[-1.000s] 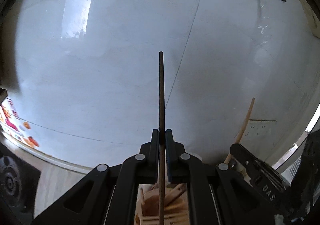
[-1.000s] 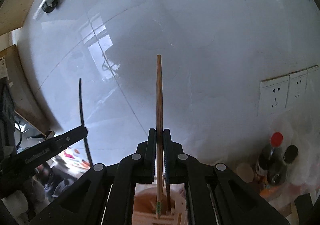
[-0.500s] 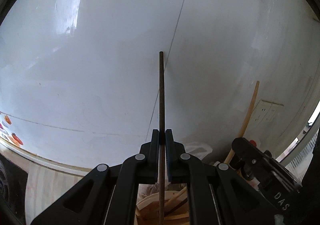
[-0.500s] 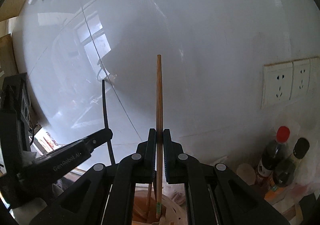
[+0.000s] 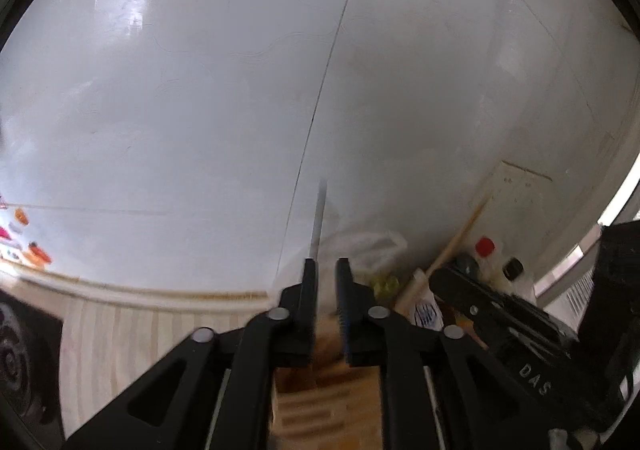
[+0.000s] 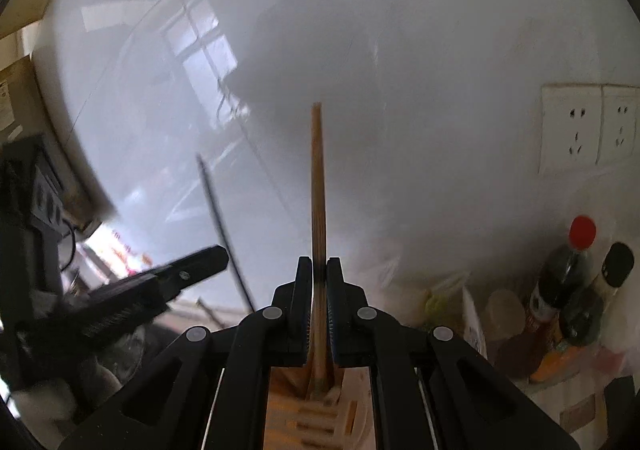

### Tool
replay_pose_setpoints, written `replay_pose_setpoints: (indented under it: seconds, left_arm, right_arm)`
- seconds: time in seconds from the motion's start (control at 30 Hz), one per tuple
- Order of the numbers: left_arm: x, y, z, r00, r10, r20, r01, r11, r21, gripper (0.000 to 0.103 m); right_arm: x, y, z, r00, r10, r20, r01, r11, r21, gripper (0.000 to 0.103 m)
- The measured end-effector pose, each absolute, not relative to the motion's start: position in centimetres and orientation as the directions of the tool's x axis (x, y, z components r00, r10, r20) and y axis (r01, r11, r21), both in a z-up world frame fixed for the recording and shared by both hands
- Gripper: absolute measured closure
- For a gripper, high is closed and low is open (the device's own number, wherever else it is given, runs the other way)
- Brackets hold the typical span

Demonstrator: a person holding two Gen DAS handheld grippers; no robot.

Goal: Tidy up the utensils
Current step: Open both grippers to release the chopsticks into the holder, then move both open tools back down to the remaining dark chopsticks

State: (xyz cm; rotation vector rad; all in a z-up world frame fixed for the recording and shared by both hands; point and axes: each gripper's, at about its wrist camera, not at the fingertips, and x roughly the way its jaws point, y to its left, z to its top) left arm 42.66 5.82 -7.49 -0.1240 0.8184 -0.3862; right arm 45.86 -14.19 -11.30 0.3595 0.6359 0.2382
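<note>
Two chopsticks are going upright into the wooden holder [image 6: 320,410] — our left tool [image 5: 326,270] has just been spreading, freeing the dark chopstick [image 5: 318,217], while our right tool [image 6: 319,270] is loosening around the light chopstick [image 6: 317,189].

Tan chopstick [image 6: 318,185]; seemingly dark chopstick [image 5: 319,215].

Your pale wood-grain counter [image 5: 132,334] runs along the white tiled wall. In your right view, a red-capped dark sauce bottle [image 6: 560,274] and a black-capped bottle [image 6: 600,290] stand on it, side by side.
</note>
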Motion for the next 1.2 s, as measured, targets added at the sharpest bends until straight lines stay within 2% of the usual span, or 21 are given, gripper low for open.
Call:
replay_pose_setpoints:
  seconds: [0.03,0.07,0.13,0.17,0.2,0.23,0.27,0.3,0.37,0.53,0.63,0.83,0.9,0.97,1.03,1.1,1.2]
  left_arm:
    - [42.0,6.3,-7.0,0.631,-0.358,-0.688,0.271,0.933,-0.237,0.063]
    - [41.1,6.8,-6.6,0.646,-0.344,-0.681,0.257,0.939,-0.231,0.038]
    - [38.9,8.7,-5.7,0.687,-0.315,-0.655,0.199,0.948,-0.246,0.013]
    - [38.1,9.4,-5.5,0.699,-0.297,-0.650,0.173,0.953,-0.248,0.008]
    - [37.1,10.1,-5.3,0.708,-0.276,-0.650,0.148,0.958,-0.246,0.008]
    - [36.2,10.9,-5.3,0.713,-0.255,-0.653,0.122,0.962,-0.243,0.006]
    - [35.3,11.5,-5.4,0.717,-0.230,-0.658,0.093,0.967,-0.237,0.000]
    - [34.9,11.8,-5.5,0.719,-0.209,-0.663,0.072,0.971,-0.228,0.000]
    - [34.0,11.0,-6.1,0.719,-0.160,-0.677,0.039,0.981,-0.191,0.000]
    - [31.5,7.6,-9.4,0.665,-0.073,-0.743,0.025,0.997,-0.075,0.000]
    - [30.5,4.6,-13.0,0.597,-0.035,-0.802,0.047,0.999,-0.008,0.000]
    - [28.5,-3.0,-20.5,0.446,-0.026,-0.895,0.145,0.989,0.043,0.000]
    - [28.0,-6.0,-22.9,0.382,-0.033,-0.924,0.178,0.983,0.038,0.000]
    - [27.6,-8.2,-24.8,0.332,-0.033,-0.943,0.208,0.977,0.039,0.000]
    - [27.1,-10.6,-26.8,0.282,-0.035,-0.959,0.246,0.969,0.037,0.000]
    - [26.5,-12.7,-28.2,0.242,-0.033,-0.970,0.274,0.961,0.036,0.000]
    - [25.9,-14.5,-29.7,0.191,-0.053,-0.980,0.289,0.957,0.005,0.001]
  right_arm:
    - [45.6,-14.3,-11.3,0.774,0.333,-0.538,-0.110,0.909,0.403,0.074]
    - [44.8,-15.0,-11.2,0.774,0.341,-0.534,-0.111,0.903,0.415,0.054]
    - [43.2,-16.1,-10.2,0.793,0.343,-0.503,-0.105,0.891,0.442,0.041]
    - [42.5,-16.7,-9.6,0.804,0.339,-0.489,-0.102,0.888,0.448,0.040]
    - [41.6,-17.2,-9.1,0.812,0.340,-0.474,-0.103,0.884,0.456,0.040]
    - [40.6,-17.8,-8.6,0.821,0.335,-0.463,-0.101,0.882,0.459,0.036]
    - [39.5,-18.5,-8.0,0.829,0.317,-0.461,-0.085,0.886,0.456,0.030]
    - [38.7,-19.2,-7.6,0.833,0.303,-0.464,-0.069,0.888,0.456,0.026]
    - [37.1,-20.1,-7.3,0.839,0.273,-0.471,-0.036,0.892,0.452,0.013]
    - [32.5,-23.8,-9.1,0.843,0.145,-0.518,0.110,0.896,0.430,0.001]
    - [30.7,-26.0,-12.9,0.769,0.037,-0.639,0.247,0.904,0.349,0.001]
    - [28.4,-31.9,-24.0,0.468,-0.017,-0.884,0.411,0.889,0.200,0.002]
    - [28.2,-33.3,-27.8,0.355,-0.008,-0.935,0.413,0.898,0.149,0.009]
    - [27.8,-34.3,-31.0,0.263,0.005,-0.965,0.400,0.910,0.114,0.029]
    - [27.2,-34.6,-33.7,0.198,0.023,-0.980,0.372,0.923,0.097,0.035]
    - [26.5,-34.3,-36.2,0.133,0.041,-0.990,0.335,0.938,0.084,0.045]
    - [25.5,-33.1,-38.5,0.066,0.050,-0.997,0.290,0.955,0.067,0.065]
